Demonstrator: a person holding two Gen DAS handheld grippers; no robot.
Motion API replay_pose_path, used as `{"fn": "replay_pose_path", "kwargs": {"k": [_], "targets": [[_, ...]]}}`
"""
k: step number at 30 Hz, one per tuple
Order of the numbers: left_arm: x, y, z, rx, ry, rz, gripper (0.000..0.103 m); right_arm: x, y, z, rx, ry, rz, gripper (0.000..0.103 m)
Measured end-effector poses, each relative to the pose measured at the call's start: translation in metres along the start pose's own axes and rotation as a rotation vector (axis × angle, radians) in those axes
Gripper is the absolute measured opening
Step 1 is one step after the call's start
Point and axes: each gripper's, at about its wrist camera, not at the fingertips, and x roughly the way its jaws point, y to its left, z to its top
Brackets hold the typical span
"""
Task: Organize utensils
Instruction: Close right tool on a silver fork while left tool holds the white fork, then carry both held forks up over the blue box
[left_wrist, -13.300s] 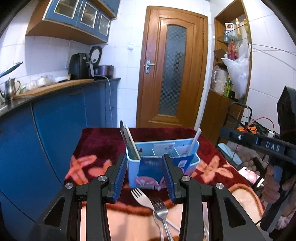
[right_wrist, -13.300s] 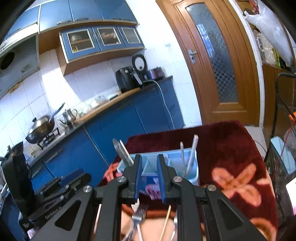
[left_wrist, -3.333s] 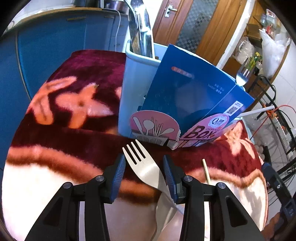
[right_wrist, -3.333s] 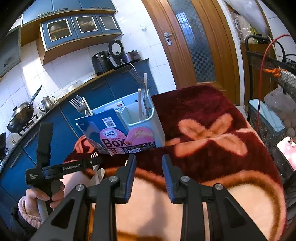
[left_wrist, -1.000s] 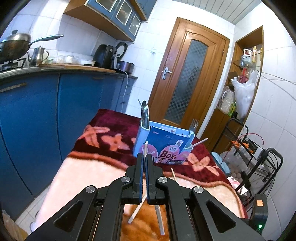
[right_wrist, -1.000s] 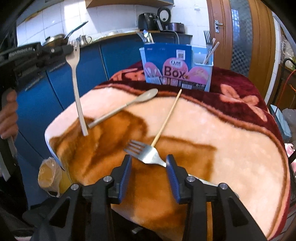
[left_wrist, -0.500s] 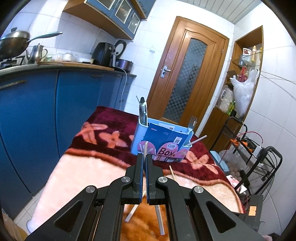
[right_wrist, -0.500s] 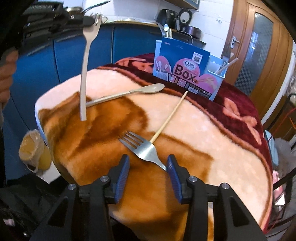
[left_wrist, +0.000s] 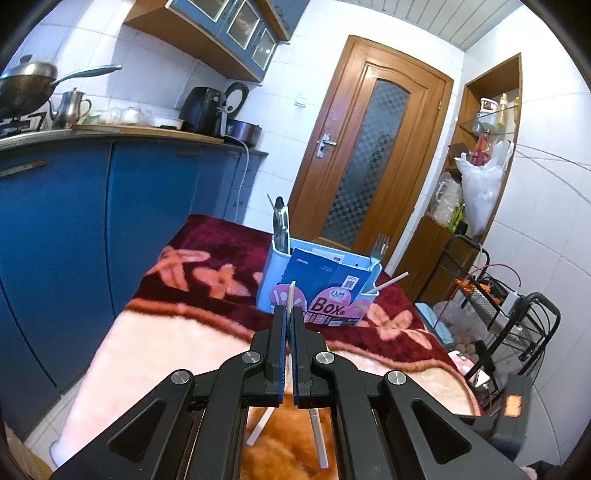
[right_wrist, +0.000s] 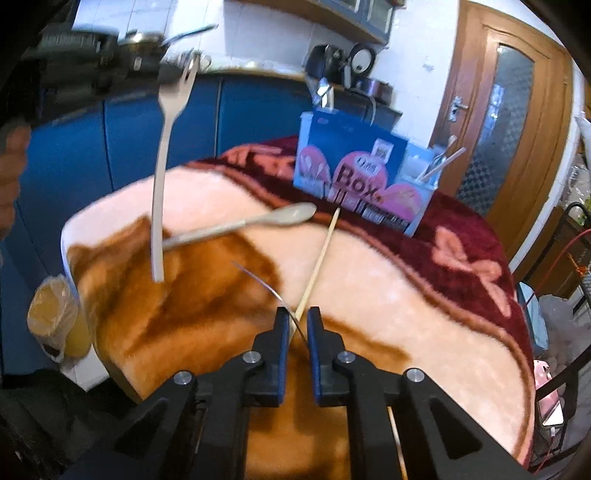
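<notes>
My left gripper (left_wrist: 290, 314) is shut on a beige fork (left_wrist: 292, 295), which shows edge-on here; in the right wrist view the beige fork (right_wrist: 162, 177) hangs upright, tines up, over the table's left side. My right gripper (right_wrist: 297, 317) is closing its jaws on a metal fork (right_wrist: 266, 286), whose neck sits between the pads and whose tines point up and left, blurred. A chopstick (right_wrist: 319, 258) and a beige spoon (right_wrist: 258, 221) lie on the blanket ahead. The blue utensil box (right_wrist: 354, 177) stands at the far end, with knives, a fork and sticks in it.
A flowered blanket (right_wrist: 424, 295) covers the table. A yellowish bag (right_wrist: 55, 317) sits below its left edge. Blue cabinets (left_wrist: 92, 206) run along the left, and a wire cart (left_wrist: 517, 314) stands to the right. A hand (right_wrist: 11, 177) grips the left tool.
My right jaws have drawn in around the metal fork, which went from lying flat to standing on edge. The left gripper and its beige fork stayed put.
</notes>
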Motion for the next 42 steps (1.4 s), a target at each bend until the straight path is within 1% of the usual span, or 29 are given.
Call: {"fn": "replay_pose_path", "kwargs": {"k": [5, 10, 17, 22, 26, 30, 35, 38, 42], "targets": [[0.001, -0.002, 0.002, 0.011, -0.022, -0.007, 0.002, -0.02, -0.019, 0.015, 0.104, -0.131, -0.028, 0.003], [0.003, -0.01, 0.005, 0.056, -0.044, 0.006, 0.002, -0.028, -0.035, 0.023, 0.193, -0.203, -0.047, 0.002], [0.008, -0.023, 0.02, 0.101, -0.087, 0.004, 0.002, -0.045, -0.051, 0.031, 0.258, -0.304, -0.064, 0.002], [0.018, -0.032, 0.037, 0.147, -0.13, 0.017, 0.002, -0.051, -0.065, 0.04, 0.31, -0.364, -0.044, 0.002], [0.031, -0.037, 0.057, 0.17, -0.173, 0.037, 0.002, -0.047, -0.079, 0.045, 0.363, -0.389, -0.025, 0.002], [0.042, -0.043, 0.078, 0.2, -0.211, 0.059, 0.002, -0.043, -0.086, 0.049, 0.373, -0.402, -0.018, 0.002], [0.062, -0.046, 0.106, 0.237, -0.263, 0.112, 0.002, -0.034, -0.093, 0.055, 0.384, -0.402, -0.001, 0.002], [0.077, -0.042, 0.121, 0.234, -0.287, 0.137, 0.002, -0.03, -0.098, 0.058, 0.39, -0.405, 0.005, 0.002], [0.089, -0.037, 0.137, 0.204, -0.323, 0.154, 0.002, -0.025, -0.108, 0.06, 0.409, -0.407, 0.015, 0.002]]}}
